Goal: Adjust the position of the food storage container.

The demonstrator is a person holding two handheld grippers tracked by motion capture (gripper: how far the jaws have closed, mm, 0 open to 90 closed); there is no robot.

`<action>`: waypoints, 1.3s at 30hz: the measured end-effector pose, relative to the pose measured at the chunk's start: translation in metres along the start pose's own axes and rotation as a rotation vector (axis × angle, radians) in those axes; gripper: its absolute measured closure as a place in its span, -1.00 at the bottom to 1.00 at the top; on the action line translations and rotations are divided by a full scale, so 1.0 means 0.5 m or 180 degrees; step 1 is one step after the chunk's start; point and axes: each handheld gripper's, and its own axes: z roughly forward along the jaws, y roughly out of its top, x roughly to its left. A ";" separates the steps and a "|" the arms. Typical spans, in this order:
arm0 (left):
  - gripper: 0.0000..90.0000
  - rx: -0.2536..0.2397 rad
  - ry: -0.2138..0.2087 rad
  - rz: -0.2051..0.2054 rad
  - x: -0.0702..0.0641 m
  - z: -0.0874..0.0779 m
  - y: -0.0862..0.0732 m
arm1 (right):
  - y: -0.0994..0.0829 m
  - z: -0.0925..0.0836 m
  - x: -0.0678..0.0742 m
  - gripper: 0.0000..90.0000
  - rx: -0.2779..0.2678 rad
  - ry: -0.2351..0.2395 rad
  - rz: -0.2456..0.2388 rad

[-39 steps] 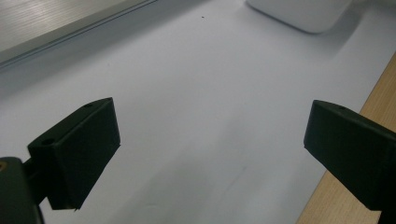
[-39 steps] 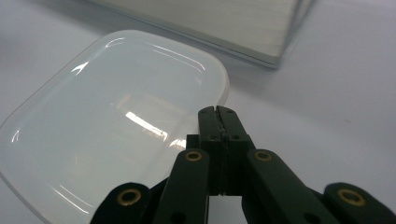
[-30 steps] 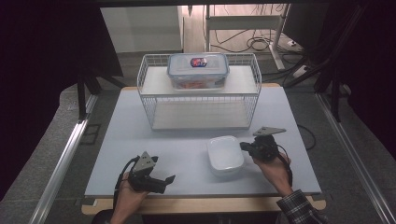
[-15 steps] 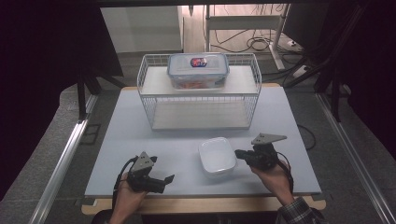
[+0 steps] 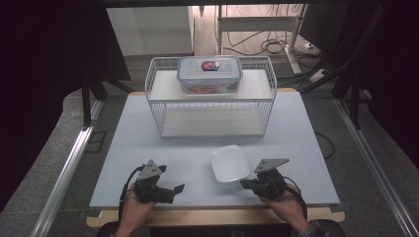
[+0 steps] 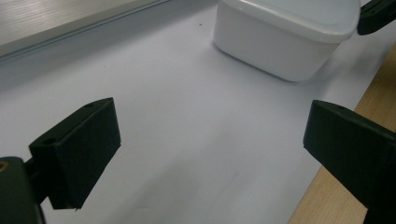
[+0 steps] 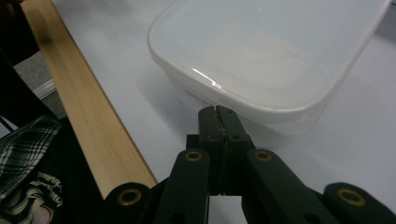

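Note:
A white, empty, lidless tub (image 5: 230, 164) stands on the pale table near the front, right of the middle. My right gripper (image 5: 245, 183) sits just off the tub's front right corner, shut with nothing between its jaws. In the right gripper view its closed tips (image 7: 218, 111) almost touch the tub's near wall (image 7: 261, 51). My left gripper (image 5: 174, 189) rests near the front edge to the tub's left, open and empty. The left gripper view has the wide-apart jaws of the left gripper (image 6: 210, 140) facing the tub (image 6: 285, 37) some way off.
A white wire rack (image 5: 210, 106) stands at the back middle of the table, with a clear lidded box (image 5: 210, 74) holding food on its top shelf. The wooden front edge (image 5: 217, 216) runs just behind both hands. Cables lie on the floor beyond the table.
The tub slid a little to the left at first, then stayed put. My right gripper drew back toward the front edge. The left gripper hardly moved.

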 end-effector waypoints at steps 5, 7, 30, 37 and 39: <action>-0.92 -0.0003 0.0002 -0.0023 0.002 0.002 0.003 | -0.004 -0.004 -0.020 0.99 -0.0008 -0.0119 0.0055; -0.92 0.0007 0.0020 -0.0042 0.004 0.004 0.005 | -0.003 -0.005 -0.028 0.99 -0.0026 -0.0166 0.0087; 0.07 -0.0010 0.0212 -0.0003 0.068 0.073 0.087 | 0.050 0.035 -0.125 0.99 -0.0048 -0.0468 0.0273; 0.53 0.0108 0.0186 -0.0055 0.094 0.152 0.124 | 0.071 0.053 -0.144 0.99 -0.0050 -0.0508 0.0330; 0.60 0.0136 0.0140 -0.0086 0.097 0.176 0.134 | 0.076 0.058 -0.148 0.99 -0.0052 -0.0519 0.0340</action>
